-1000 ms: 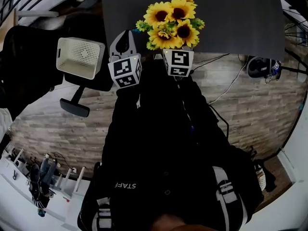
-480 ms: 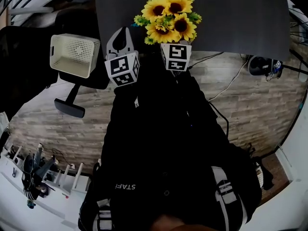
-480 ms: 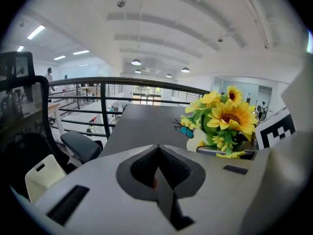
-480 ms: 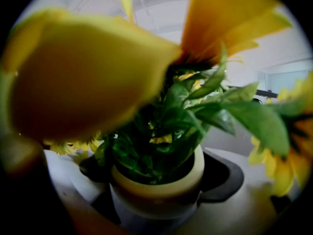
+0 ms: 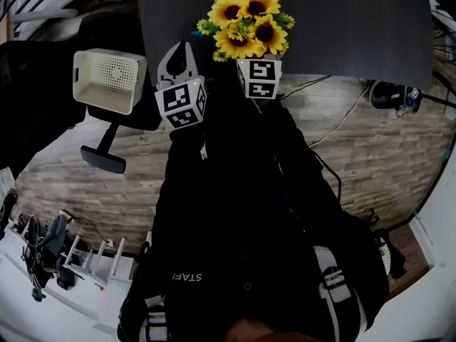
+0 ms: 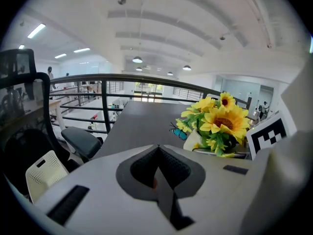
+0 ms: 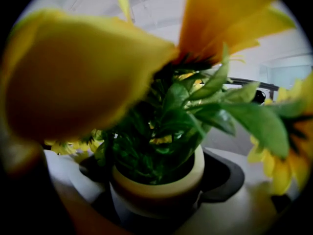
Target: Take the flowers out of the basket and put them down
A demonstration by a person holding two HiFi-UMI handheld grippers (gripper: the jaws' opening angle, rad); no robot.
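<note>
A bunch of yellow sunflowers (image 5: 246, 23) stands in a cream pot (image 7: 156, 180). My right gripper (image 5: 251, 54) is shut on the pot, with a jaw on each side of it, and holds it at the near edge of the dark grey table (image 5: 342, 20). Leaves and petals (image 7: 181, 111) fill the right gripper view. My left gripper (image 5: 182, 47) is shut with nothing in it, just left of the flowers (image 6: 222, 121). The white perforated basket (image 5: 108, 80) sits empty to the left, on a black chair.
A black office chair (image 5: 103, 159) stands under and around the basket (image 6: 44, 173). A metal railing (image 6: 102, 89) runs beyond the table's (image 6: 142, 126) far end. Cables and a dark device (image 5: 390, 97) lie on the wooden floor to the right.
Both grippers have moved slightly forward and left, carrying the potted flowers a little farther over the table edge. Neither gripper has changed its hold.
</note>
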